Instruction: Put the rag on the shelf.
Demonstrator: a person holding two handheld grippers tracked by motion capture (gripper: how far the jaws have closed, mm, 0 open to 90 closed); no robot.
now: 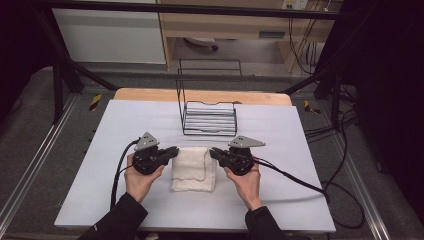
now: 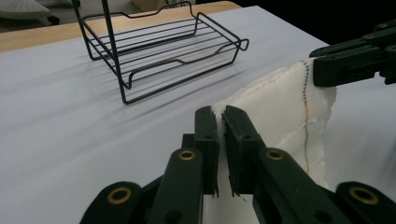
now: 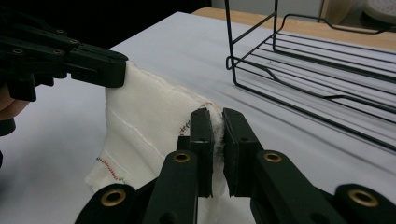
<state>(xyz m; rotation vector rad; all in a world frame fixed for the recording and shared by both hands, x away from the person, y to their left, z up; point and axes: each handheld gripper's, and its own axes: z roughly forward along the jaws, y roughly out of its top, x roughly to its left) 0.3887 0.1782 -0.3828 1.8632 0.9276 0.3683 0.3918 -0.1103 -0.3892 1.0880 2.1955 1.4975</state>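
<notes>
A white cloth (image 1: 192, 167) with a thin coloured stitch line lies folded on the white table sheet between my two hands. My left gripper (image 1: 175, 150) is shut on the cloth's far left corner, and in the left gripper view the fabric (image 2: 280, 112) is pinched between my jaws (image 2: 222, 116). On the far right corner my right gripper (image 1: 212, 152) is shut too, the cloth (image 3: 144, 121) squeezed between its jaws (image 3: 215, 116). The far edge of the cloth is lifted off the table between both grippers.
A black wire rack (image 1: 209, 117) with a tall back frame stands just beyond the cloth, towards the table's far edge. The white sheet (image 1: 100, 165) covers the table. Cables (image 1: 300, 181) trail from both grippers across the sheet.
</notes>
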